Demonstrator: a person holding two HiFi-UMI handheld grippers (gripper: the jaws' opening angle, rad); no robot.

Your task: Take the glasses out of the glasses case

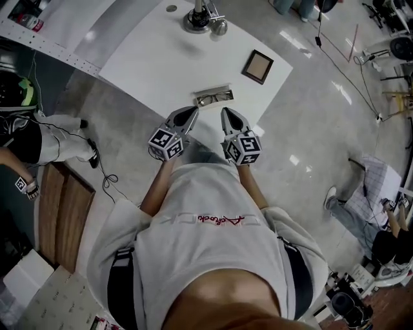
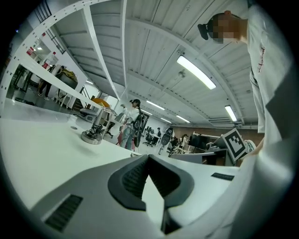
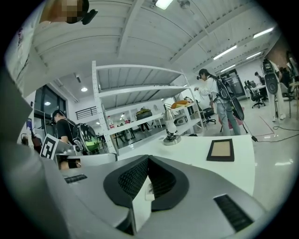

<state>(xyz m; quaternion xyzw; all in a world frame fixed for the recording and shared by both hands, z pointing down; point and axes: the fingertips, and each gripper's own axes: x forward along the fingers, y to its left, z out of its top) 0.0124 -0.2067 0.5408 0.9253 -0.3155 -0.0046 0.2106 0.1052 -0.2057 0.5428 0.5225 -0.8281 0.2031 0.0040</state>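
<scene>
A person's white shirt [image 1: 213, 258] fills the near part of the head view, with both forearms reaching out toward a white table [image 1: 148, 64]. The left gripper [image 1: 191, 111] and the right gripper [image 1: 226, 111] are held side by side at the table's near edge, each carrying a cube with black and white square markers. In its own view the left gripper has its dark ribbed jaws closed tip to tip, with nothing between them; only bare tabletop shows through the gap below the tips. The right gripper's jaws are likewise closed and empty. Just beyond the two sets of tips, and touched by neither, an open glasses case [image 1: 213, 89] lies on the table close to the near edge, and the glasses [image 1: 214, 98] lie inside it. Farther off and to the right sits a small dark picture frame [image 1: 258, 66] with a tan centre. At the far end of the table stands a metal stand [image 1: 201, 19] on a round base. Grey glossy floor [image 1: 310, 116] surrounds the table, and other people sit well apart at the left and right.
</scene>
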